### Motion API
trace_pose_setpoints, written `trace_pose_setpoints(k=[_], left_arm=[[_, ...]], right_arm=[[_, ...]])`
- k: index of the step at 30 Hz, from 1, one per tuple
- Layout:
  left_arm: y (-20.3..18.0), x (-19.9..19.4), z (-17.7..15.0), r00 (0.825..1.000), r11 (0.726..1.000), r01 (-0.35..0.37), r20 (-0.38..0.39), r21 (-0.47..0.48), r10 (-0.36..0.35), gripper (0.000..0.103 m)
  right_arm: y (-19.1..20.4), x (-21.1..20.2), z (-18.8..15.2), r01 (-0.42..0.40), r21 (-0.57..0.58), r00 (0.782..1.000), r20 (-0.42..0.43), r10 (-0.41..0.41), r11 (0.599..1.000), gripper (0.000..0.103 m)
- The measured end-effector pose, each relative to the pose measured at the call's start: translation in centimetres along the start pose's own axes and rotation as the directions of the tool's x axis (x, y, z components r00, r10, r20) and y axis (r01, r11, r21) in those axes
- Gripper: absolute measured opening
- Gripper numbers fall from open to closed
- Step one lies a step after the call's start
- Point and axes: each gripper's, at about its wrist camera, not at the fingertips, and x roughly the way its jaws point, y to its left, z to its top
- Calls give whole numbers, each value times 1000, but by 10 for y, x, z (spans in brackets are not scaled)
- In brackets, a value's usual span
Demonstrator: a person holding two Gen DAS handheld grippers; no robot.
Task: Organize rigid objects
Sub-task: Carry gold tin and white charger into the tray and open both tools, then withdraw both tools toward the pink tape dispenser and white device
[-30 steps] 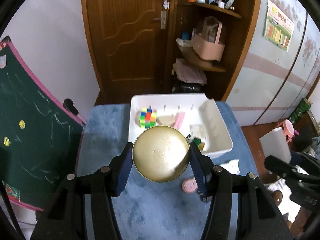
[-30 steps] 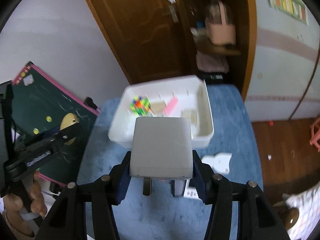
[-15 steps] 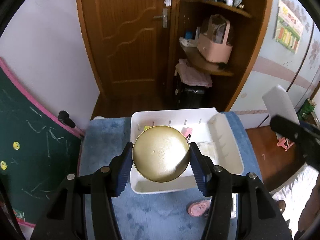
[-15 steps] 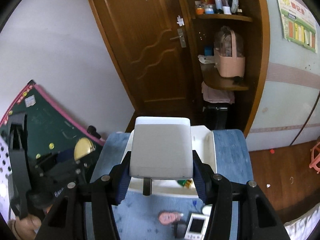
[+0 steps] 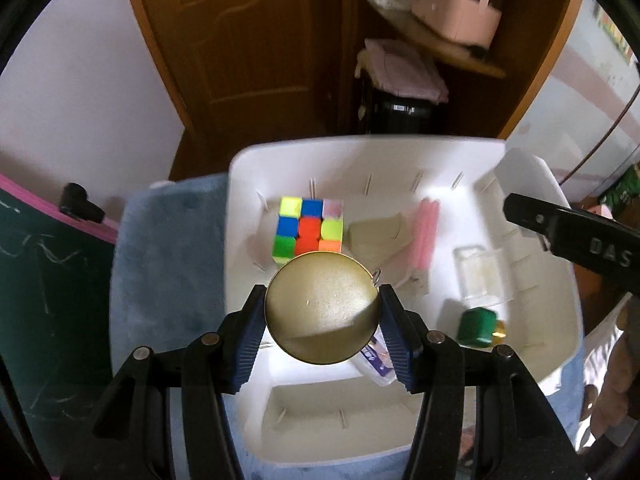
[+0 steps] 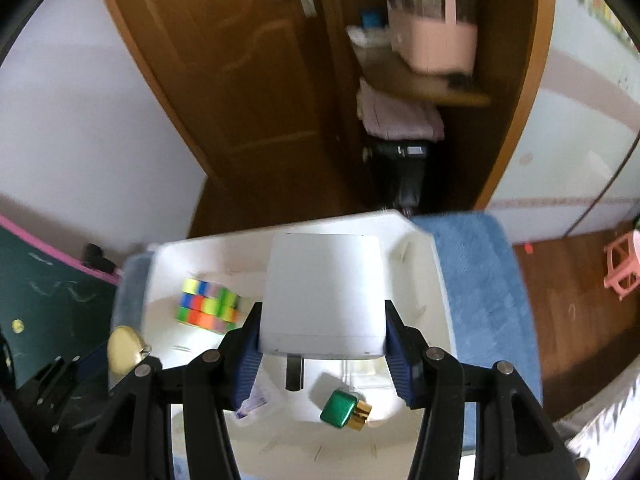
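The left tongs (image 5: 322, 312) are clamped on a round gold tin (image 5: 322, 308), held above the near middle of the white tray (image 5: 400, 152). The right tongs (image 6: 322, 336) are clamped on a white plug adapter (image 6: 324, 296) over the same tray. Inside it lie a colour cube (image 5: 310, 226) at the far left, a pink stick (image 5: 426, 234) beside it, and a green bottle (image 5: 476, 326) at the right. The tray rests on a blue cloth (image 5: 168, 256) covering the bench.

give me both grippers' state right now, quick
Left gripper: shut on the round gold tin.
Right gripper: shut on the white plug adapter.
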Motion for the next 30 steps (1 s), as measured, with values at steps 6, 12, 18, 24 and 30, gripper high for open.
trace_pose_setpoints(k=[6,12,18,24,30], left_arm=[[-9,28,-3,998,999,18,-62,33,-16,59],[-10,32,-6,995,998,59,-88,26,-56,71],[-8,22,-9,993,997,76,-87,13,-75,81],[-9,0,-17,996,998,67,-58,12,-67,81],[-18,-40,-31,998,998,55,7,31,-55,81]], right_arm=[[0,59,-9,49,-1,995,-92,-48,999,55],[4,85,-12,57,-33,988,-144,-62,998,56],[8,77,-12,40,-47,991,-128,-46,998,63],[2,50,-19,4,-30,995,-99,-7,1000,65],[-1,5,-31,-24,-59,998,-52,21,998,65]])
